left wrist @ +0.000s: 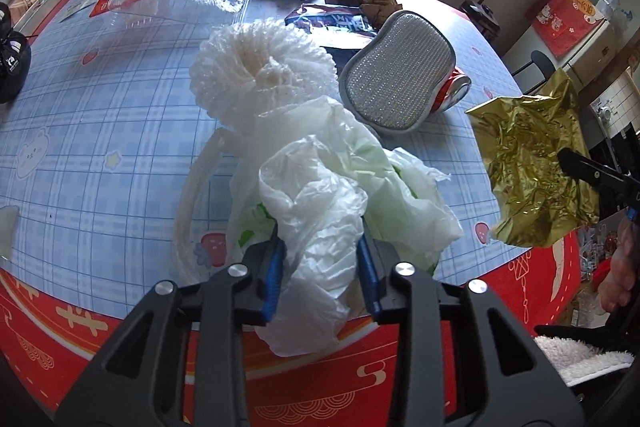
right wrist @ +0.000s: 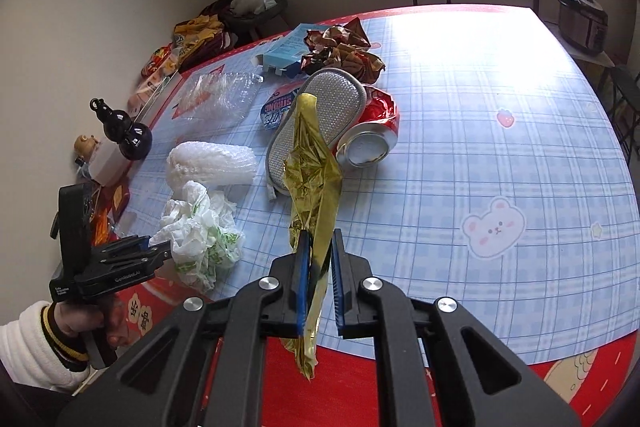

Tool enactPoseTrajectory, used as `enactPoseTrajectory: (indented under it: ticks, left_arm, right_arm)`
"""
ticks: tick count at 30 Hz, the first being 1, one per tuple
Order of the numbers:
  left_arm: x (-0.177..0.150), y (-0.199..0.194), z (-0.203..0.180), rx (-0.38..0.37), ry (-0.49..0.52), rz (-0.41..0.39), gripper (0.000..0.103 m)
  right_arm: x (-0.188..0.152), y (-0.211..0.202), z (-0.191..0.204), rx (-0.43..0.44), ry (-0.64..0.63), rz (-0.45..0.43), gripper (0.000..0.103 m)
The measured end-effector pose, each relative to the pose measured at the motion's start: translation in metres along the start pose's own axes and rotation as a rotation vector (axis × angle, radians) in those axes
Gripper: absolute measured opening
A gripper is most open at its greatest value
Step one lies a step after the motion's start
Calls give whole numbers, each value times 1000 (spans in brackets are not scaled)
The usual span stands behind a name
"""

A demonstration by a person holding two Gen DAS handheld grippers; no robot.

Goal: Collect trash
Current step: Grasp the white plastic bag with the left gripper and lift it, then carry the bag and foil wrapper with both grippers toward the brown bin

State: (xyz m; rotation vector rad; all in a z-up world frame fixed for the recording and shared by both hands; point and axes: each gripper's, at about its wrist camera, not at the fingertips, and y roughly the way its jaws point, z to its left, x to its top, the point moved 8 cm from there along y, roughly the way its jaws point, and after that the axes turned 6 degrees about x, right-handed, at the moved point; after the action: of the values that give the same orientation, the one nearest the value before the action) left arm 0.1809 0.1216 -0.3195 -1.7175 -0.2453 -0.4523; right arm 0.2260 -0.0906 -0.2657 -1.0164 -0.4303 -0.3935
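Trash lies all over the table (right wrist: pixel 500 115) with the blue checked cloth, and the silver slipper (right wrist: pixel 320 115) in the middle is a good thing to steer by. Far left of the slipper sits a clear plastic box (right wrist: pixel 218 95). Nearer, left of the slipper, is a white foam net (right wrist: pixel 212 163). In front of that net is the white plastic bag (left wrist: pixel 320 227), and the left gripper (left wrist: pixel 320 259) is squeezing it, with both blue pads pressed into the bag. Behind the slipper are brown crumpled wrappers (right wrist: pixel 344 55) and a pale blue box (right wrist: pixel 286 49). Just right of the slipper, touching it, lies a squashed red can (right wrist: pixel 370 139). The right gripper (right wrist: pixel 320 267) is pinching the gold foil wrapper (right wrist: pixel 312 171), which hangs in the air in front of the slipper (it looks thin and slippery). The foil could slide out if the pinch holds only a thin edge. The bag is soft and puffy, so it could slip free, or drag the foam net along if they are tangled. I see no bin in either view.
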Motion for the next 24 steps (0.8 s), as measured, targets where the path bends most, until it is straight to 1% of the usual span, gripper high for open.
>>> enactPoseTrajectory:
  ticks: [3, 9, 14, 18, 21, 24]
  left_arm:
    - [3, -15, -5, -1, 18, -30, 28]
    - [3, -53, -16, 11, 23, -85, 28]
    - [3, -88, -39, 38, -15, -160, 28]
    - [12, -110, -85, 22, -21, -221, 28]
    - [22, -117, -135, -6, 33, -254, 28]
    - [31, -116, -189, -53, 83, -268, 28]
  right_arm:
    - [-1, -11, -10, -2, 27, -29, 11]
    - [-7, -33, -33, 5, 50, -64, 11]
    - [-10, -64, -57, 23, 37, -88, 11]
    - [-8, -102, -84, 25, 45, -133, 11]
    - [-7, -135, -109, 4, 37, -177, 11]
    - [-8, -173, -139, -38, 51, -229, 11]
